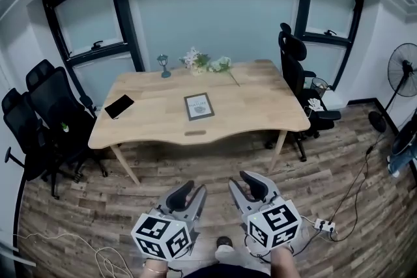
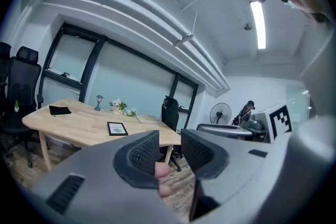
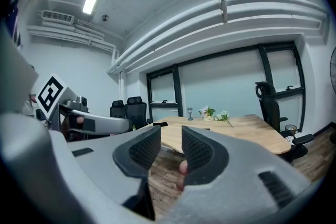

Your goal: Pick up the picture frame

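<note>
A dark-framed picture frame (image 1: 199, 106) lies flat near the middle of the wooden table (image 1: 260, 104); it also shows small in the left gripper view (image 2: 117, 128). My left gripper (image 1: 192, 192) and right gripper (image 1: 242, 187) hang side by side low in the head view, over the wooden floor and well short of the table's near edge. Both stand open with nothing between the jaws. In the left gripper view the gripper (image 2: 170, 152) points toward the table; in the right gripper view the gripper (image 3: 171, 148) does too, and the frame is barely visible there.
On the table lie a black phone (image 1: 119, 106), a small lamp (image 1: 163, 65) and flowers (image 1: 205, 62). Black office chairs stand at the left (image 1: 45, 114) and at the right (image 1: 296, 68). A fan (image 1: 399, 84) stands far right. Cables and a power strip (image 1: 324, 225) lie on the floor.
</note>
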